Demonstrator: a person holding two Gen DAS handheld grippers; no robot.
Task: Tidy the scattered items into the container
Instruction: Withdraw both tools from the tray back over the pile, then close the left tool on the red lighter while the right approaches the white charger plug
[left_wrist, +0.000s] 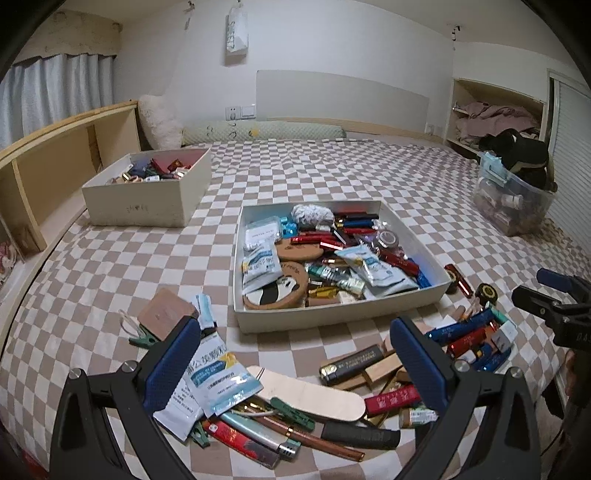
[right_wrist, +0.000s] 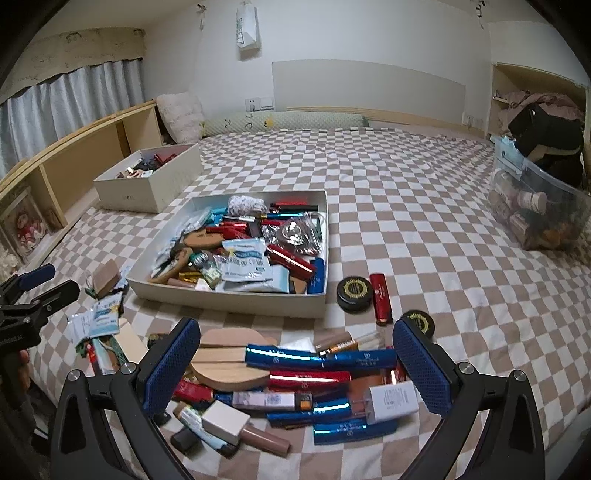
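Nearest the right wrist camera, a heap of scattered items is seen on the checked bed (right_wrist: 406, 177), framed by the right gripper (right_wrist: 295, 363), whose jaws are spread wide and hold nothing. Between them a blue tube (right_wrist: 321, 357) is laid crosswise, its long axis running from one jaw towards the other, with a red tube (right_wrist: 309, 377) parallel just below it and a wooden paddle-shaped piece (right_wrist: 225, 360) touching its left end. For a grasp across the tube's width, a turn of the wrist is judged to be needed, since the jaws are lined up along the tube, not across it.

The left gripper (left_wrist: 295, 363) is likewise held wide and empty, over a second heap: a white sachet (left_wrist: 218, 380) is seen at its left jaw, a pale wooden blade (left_wrist: 314, 395) between the jaws, and a black battery (left_wrist: 351, 363) further up.

The container (right_wrist: 236, 301), a shallow white tray already well filled, is placed just beyond both heaps, straight ahead of the right gripper and slightly right of the left. A taller white box (left_wrist: 147, 210) is set well apart, far left.
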